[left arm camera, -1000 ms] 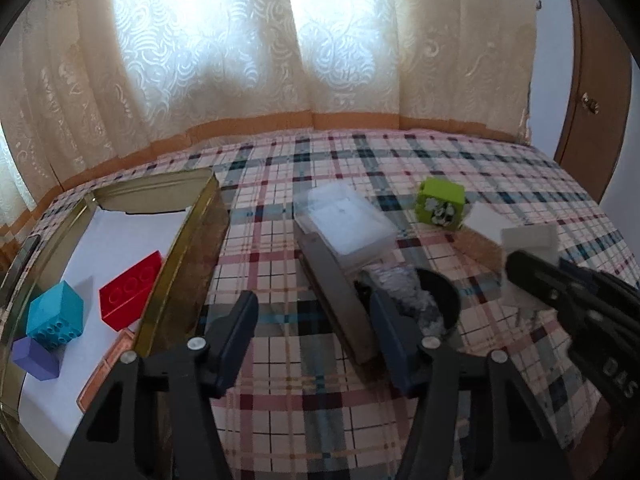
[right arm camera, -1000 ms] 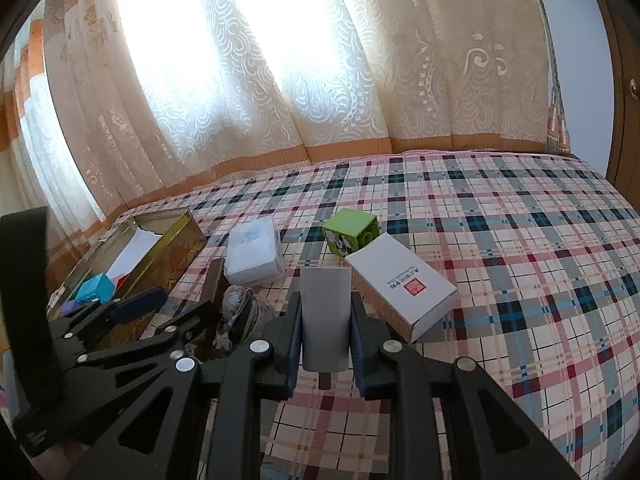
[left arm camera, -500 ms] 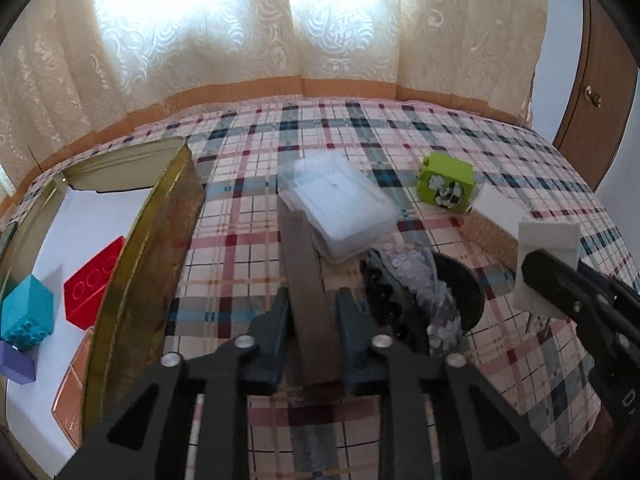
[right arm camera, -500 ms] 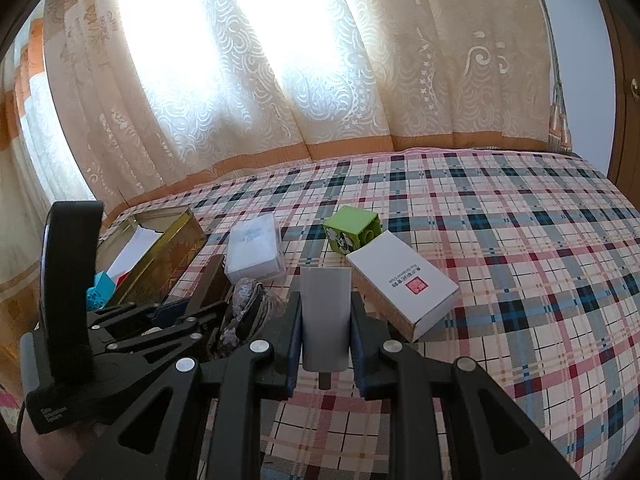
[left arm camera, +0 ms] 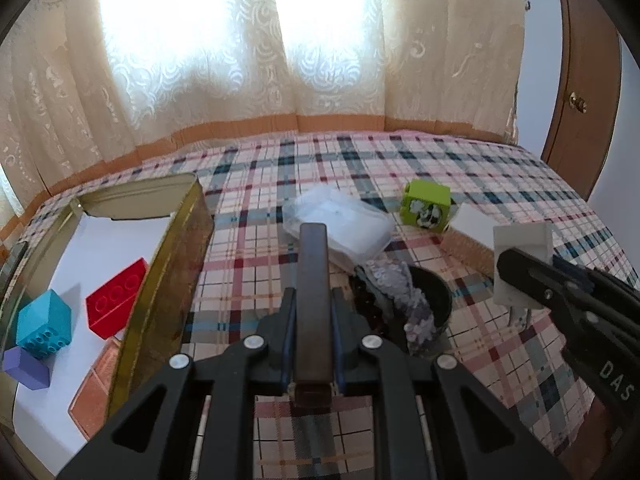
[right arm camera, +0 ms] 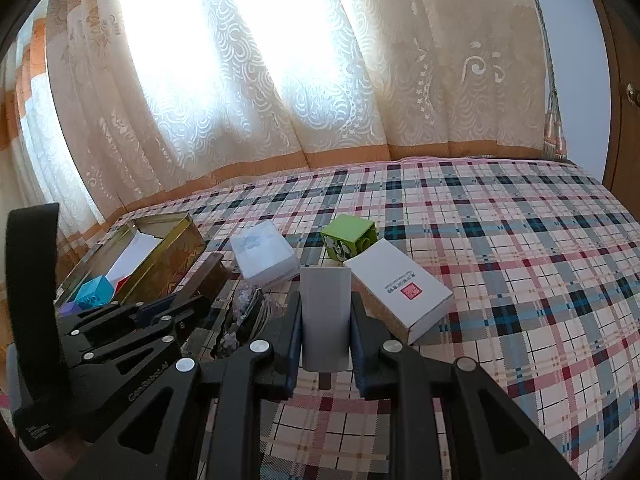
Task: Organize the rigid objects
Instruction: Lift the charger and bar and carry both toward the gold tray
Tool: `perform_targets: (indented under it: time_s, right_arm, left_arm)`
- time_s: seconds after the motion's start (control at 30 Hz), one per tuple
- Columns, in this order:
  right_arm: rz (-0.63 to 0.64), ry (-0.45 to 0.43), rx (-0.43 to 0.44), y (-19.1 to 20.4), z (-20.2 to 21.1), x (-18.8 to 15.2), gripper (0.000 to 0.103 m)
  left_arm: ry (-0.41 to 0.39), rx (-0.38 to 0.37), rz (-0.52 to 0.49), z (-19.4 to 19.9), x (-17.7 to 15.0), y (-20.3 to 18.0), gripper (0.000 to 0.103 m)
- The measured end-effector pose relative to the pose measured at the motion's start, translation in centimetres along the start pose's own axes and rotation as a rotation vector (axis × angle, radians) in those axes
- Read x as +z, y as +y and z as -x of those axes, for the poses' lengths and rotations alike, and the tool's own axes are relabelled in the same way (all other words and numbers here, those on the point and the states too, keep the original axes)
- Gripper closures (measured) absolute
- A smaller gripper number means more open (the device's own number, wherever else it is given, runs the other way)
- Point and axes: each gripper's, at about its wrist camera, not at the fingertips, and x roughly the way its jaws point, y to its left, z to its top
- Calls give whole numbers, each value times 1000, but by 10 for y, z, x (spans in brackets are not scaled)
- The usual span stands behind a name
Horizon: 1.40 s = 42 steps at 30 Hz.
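Our left claw (left arm camera: pixel 313 330) has just closed its jaws on the dark brown bar (left arm camera: pixel 313 280), which a second ago lay free on the plaid bed (right arm camera: pixel 520 280) between open jaws. The bar now sits clamped between the pads, its far end pointing toward the clear plastic case (left arm camera: pixel 340 224), just right of the gold tin (left arm camera: pixel 172 264). Our right claw (right arm camera: pixel 326 326) stays clamped on the white block (right arm camera: pixel 325 312), just right of the tin's neighbours, beside the white carton (right arm camera: pixel 396 288). Inside the tin lie a red brick (left arm camera: pixel 116 304), a teal brick (left arm camera: pixel 44 324) and a purple block (left arm camera: pixel 26 368). With both grips made, we judge the next move is to lift each piece and carry it left into the tin; the green cube (left arm camera: pixel 426 206) waits farther right.
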Motion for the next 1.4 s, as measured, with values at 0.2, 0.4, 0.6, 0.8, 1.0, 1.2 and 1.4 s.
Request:
perform_targets:
  time_s: [0.2, 0.4, 0.6, 0.8, 1.0, 1.2, 1.4]
  right_arm:
    - [13, -21, -13, 3, 4, 0, 80]
    - [31, -52, -30, 7, 11, -1, 80]
    - [44, -81, -49, 10, 16, -1, 80]
    - [54, -111, -71, 12, 21, -2, 80]
    - [73, -145, -95, 16, 27, -3, 80]
    - [75, -162, -108, 16, 29, -4, 80]
    - [83, -192, -128, 19, 34, -6, 80]
  left_arm:
    - [-44, 10, 7, 9, -1, 3, 89]
    - [-93, 25, 22, 18, -2, 6, 89]
    - [-146, 37, 38, 28, -4, 11, 89]
    - [-180, 37, 56, 36, -6, 14, 89]
    - [-214, 44, 53, 43, -8, 13, 89]
    - [-240, 50, 45, 50, -10, 12, 89]
    - [-259, 48, 55, 55, -13, 16, 89]
